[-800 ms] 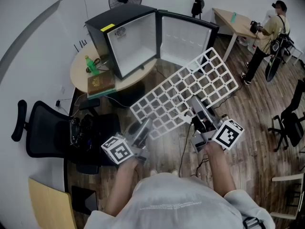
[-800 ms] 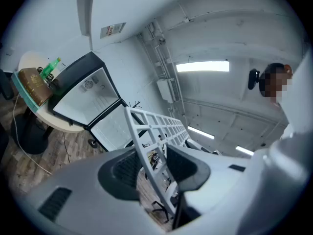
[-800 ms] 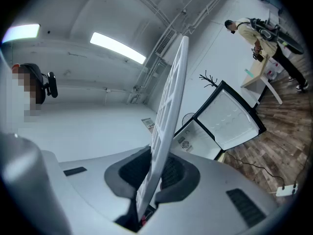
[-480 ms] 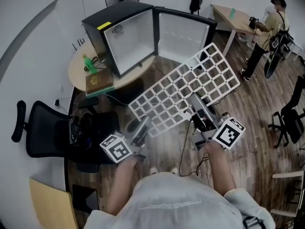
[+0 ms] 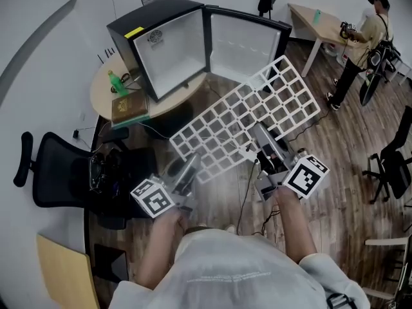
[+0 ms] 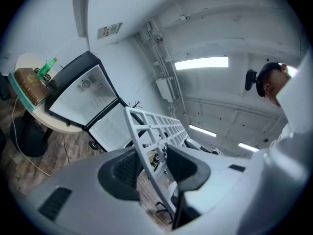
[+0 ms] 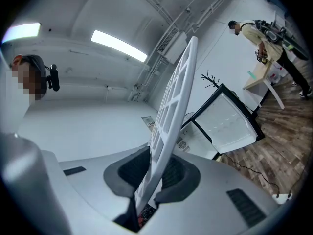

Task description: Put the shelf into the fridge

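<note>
Only the right claw (image 5: pixel 261 140) clamps the white plastic grid shelf (image 5: pixel 257 111); the left claw (image 5: pixel 190 164) gapes around it, so it may swing.

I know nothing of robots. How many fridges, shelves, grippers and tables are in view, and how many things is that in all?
Fridge: 1
Shelf: 1
Grippers: 2, the left gripper and the right gripper
Tables: 2, the round table and the desk
Total: 6
</note>
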Motion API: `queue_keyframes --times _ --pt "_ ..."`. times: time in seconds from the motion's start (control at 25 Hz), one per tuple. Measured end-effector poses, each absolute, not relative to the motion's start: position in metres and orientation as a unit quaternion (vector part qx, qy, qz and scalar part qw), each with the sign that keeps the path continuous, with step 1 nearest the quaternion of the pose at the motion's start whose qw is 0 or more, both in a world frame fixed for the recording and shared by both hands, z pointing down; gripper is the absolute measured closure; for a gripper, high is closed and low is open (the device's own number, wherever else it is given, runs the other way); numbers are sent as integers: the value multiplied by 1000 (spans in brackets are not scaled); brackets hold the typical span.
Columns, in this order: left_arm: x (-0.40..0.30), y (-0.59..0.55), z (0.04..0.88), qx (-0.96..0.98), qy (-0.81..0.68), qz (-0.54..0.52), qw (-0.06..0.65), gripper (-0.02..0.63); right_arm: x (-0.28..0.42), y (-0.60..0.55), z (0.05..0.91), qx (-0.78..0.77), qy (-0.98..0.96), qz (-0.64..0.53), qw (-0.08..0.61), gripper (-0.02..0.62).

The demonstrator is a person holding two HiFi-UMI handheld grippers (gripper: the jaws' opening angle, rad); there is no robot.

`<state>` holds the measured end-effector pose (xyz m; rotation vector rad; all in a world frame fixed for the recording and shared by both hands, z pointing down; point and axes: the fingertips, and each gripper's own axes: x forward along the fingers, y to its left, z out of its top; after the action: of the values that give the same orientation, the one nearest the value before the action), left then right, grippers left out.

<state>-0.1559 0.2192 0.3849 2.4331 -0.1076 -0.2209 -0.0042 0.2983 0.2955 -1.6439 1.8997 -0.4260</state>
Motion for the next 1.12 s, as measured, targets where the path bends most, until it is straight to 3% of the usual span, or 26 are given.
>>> queue_keyframes --times 0.48,1.12 --pt "-123 189 390 938 -74 -86 329 462 35 257 304 -588 736 -166 291 534" --pt "-59 -29 381 940 -59 -92 322 462 99 42 303 -624 710 -173 275 532"
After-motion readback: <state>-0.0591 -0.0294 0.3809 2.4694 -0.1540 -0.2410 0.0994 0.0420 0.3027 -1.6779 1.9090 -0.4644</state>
